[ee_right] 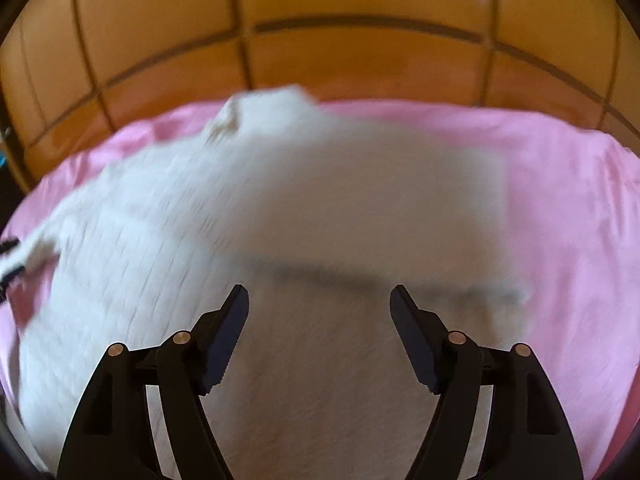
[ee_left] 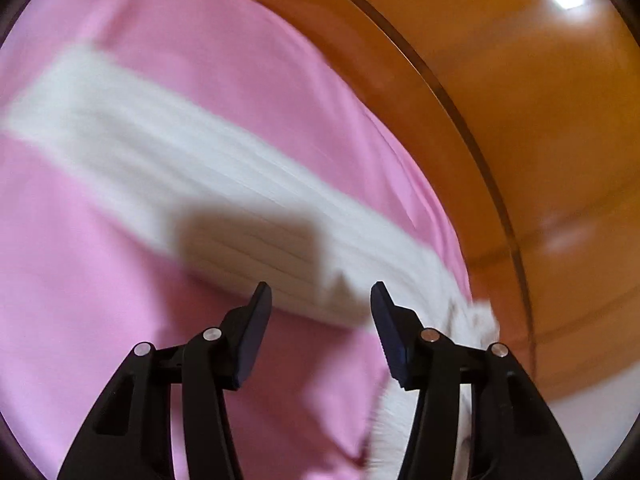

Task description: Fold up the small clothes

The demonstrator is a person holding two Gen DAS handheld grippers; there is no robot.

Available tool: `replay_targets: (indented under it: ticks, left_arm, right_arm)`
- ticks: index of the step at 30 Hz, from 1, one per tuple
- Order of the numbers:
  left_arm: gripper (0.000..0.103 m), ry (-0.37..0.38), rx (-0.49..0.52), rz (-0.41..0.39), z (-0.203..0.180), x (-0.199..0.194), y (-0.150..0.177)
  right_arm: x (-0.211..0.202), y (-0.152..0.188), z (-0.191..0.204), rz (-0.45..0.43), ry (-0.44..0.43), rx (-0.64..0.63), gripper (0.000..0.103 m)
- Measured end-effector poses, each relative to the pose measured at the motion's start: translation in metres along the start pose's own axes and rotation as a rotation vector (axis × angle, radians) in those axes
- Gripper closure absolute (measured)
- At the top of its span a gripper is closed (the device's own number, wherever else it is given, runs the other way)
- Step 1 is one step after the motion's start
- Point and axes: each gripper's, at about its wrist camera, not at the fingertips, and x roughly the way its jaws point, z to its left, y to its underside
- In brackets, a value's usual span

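A white knitted garment (ee_right: 280, 200) lies spread on a pink cloth (ee_right: 568, 208). In the left wrist view a long white ribbed part of it (ee_left: 168, 148) runs from upper left to lower right, blurred by motion. My left gripper (ee_left: 320, 296) is open and empty, just above the ribbed part's near edge. My right gripper (ee_right: 319, 298) is open and empty over the garment's middle. The left gripper's tip (ee_right: 10, 260) shows at the far left of the right wrist view, beside the garment's edge.
The pink cloth (ee_left: 100, 320) covers a surface standing on an orange tiled floor (ee_right: 340, 0). The cloth's edge runs close to the garment's far end. In the left wrist view the glossy orange floor (ee_left: 540, 120) lies to the right.
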Motion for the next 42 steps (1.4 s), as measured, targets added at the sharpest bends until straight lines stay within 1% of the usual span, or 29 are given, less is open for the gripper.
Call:
replay_targets:
  ticks: [1, 2, 3, 6, 9, 11, 13, 14, 15, 16, 17, 18, 21, 23, 24, 25, 27, 28, 30, 31, 32, 34, 35, 36, 37, 38, 39, 41, 42]
  left_arm:
    - [0.053, -0.019, -0.049, -0.038, 0.019, -0.013, -0.01]
    - [0.053, -0.035, -0.089, -0.071, 0.036, -0.025, -0.019]
    - [0.053, -0.041, -0.133, -0.098, 0.052, -0.035, -0.028]
    - [0.053, -0.061, -0.204, -0.144, 0.082, -0.052, -0.046]
    - [0.053, -0.082, -0.237, -0.169, 0.096, -0.053, -0.059]
    - [0.053, -0.082, -0.278, -0.173, 0.105, -0.047, -0.067]
    - [0.053, -0.099, -0.311, -0.173, 0.112, -0.038, -0.075]
    - [0.057, -0.098, -0.33, -0.176, 0.115, -0.033, -0.079]
    - [0.065, -0.095, -0.341, -0.179, 0.117, -0.03, -0.081]
    - [0.085, -0.1, -0.343, -0.187, 0.117, -0.027, -0.086]
    - [0.098, -0.112, -0.333, -0.197, 0.119, -0.03, -0.092]
    - [0.097, -0.125, -0.316, -0.211, 0.114, -0.031, -0.093]
    - [0.098, -0.096, -0.234, -0.249, 0.086, -0.035, -0.098]
    - [0.098, -0.033, -0.175, -0.258, 0.057, -0.037, -0.098]
    - [0.098, 0.011, -0.138, -0.249, 0.036, -0.034, -0.096]
    - [0.098, 0.044, -0.104, -0.239, 0.02, -0.033, -0.093]
    - [0.098, 0.102, -0.015, -0.218, -0.023, -0.022, -0.081]
    - [0.098, 0.141, 0.052, -0.19, -0.053, -0.013, -0.071]
    - [0.098, 0.199, 0.142, -0.138, -0.095, 0.004, -0.05]
    - [0.098, 0.234, 0.207, -0.091, -0.122, 0.019, -0.032]
    - [0.098, 0.252, 0.252, -0.057, -0.14, 0.03, -0.019]
    - [0.097, 0.264, 0.374, 0.028, -0.18, 0.061, 0.019]
    - [0.096, 0.261, 0.426, 0.063, -0.192, 0.073, 0.035]
    - [0.093, 0.246, 0.504, 0.112, -0.206, 0.088, 0.059]
    - [0.077, 0.235, 0.558, 0.145, -0.212, 0.097, 0.075]
    - [0.068, 0.234, 0.592, 0.167, -0.214, 0.103, 0.088]
    - [0.067, 0.229, 0.611, 0.178, -0.214, 0.106, 0.095]
    - [0.067, 0.196, 0.68, 0.205, -0.206, 0.103, 0.128]
    - [0.067, 0.178, 0.706, 0.208, -0.201, 0.102, 0.135]
  right_arm:
    - [0.002, 0.002, 0.002, -0.006, 0.018, -0.009, 0.027]
    - [0.003, 0.005, 0.005, -0.021, 0.039, -0.022, 0.026]
    - [0.005, 0.004, 0.007, -0.018, 0.048, -0.027, 0.025]
    - [0.007, 0.004, 0.005, -0.009, 0.039, -0.012, 0.022]
    - [0.007, 0.007, 0.004, -0.012, 0.039, -0.01, 0.022]
    - [0.007, 0.007, 0.006, -0.013, 0.049, -0.016, 0.021]
    - [0.008, 0.009, 0.006, -0.013, 0.054, -0.02, 0.021]
    - [0.01, 0.007, 0.007, -0.013, 0.055, -0.02, 0.021]
    - [0.01, 0.007, 0.007, -0.013, 0.056, -0.021, 0.021]
    - [0.01, 0.006, 0.007, -0.013, 0.058, -0.022, 0.021]
    - [0.011, 0.006, 0.008, -0.013, 0.058, -0.023, 0.021]
    - [0.011, 0.006, 0.008, -0.013, 0.058, -0.023, 0.02]
    - [0.011, 0.006, 0.008, -0.013, 0.059, -0.023, 0.02]
    - [0.012, 0.006, 0.008, -0.013, 0.059, -0.023, 0.02]
    - [0.012, 0.006, 0.008, -0.013, 0.058, -0.022, 0.02]
    - [0.012, 0.006, 0.008, -0.014, 0.057, -0.023, 0.019]
    - [0.012, 0.007, 0.008, -0.016, 0.054, -0.02, 0.019]
    - [0.012, 0.007, 0.008, -0.017, 0.053, -0.019, 0.019]
    - [0.012, 0.007, 0.007, -0.018, 0.051, -0.017, 0.019]
    - [0.012, 0.007, 0.007, -0.018, 0.049, -0.016, 0.019]
    - [0.013, 0.007, 0.006, -0.018, 0.047, -0.014, 0.019]
    - [0.012, 0.007, 0.006, -0.019, 0.042, -0.01, 0.019]
    - [0.012, 0.006, 0.005, -0.02, 0.039, -0.008, 0.019]
    - [0.012, 0.006, 0.005, -0.021, 0.036, -0.005, 0.019]
    - [0.012, 0.006, 0.005, -0.022, 0.032, -0.003, 0.019]
    - [0.012, 0.006, 0.004, -0.022, 0.03, -0.001, 0.019]
    - [0.012, 0.006, 0.004, -0.022, 0.027, 0.001, 0.019]
    - [0.012, 0.006, 0.004, -0.022, 0.024, 0.003, 0.019]
    - [0.011, 0.006, 0.004, -0.022, 0.023, 0.005, 0.019]
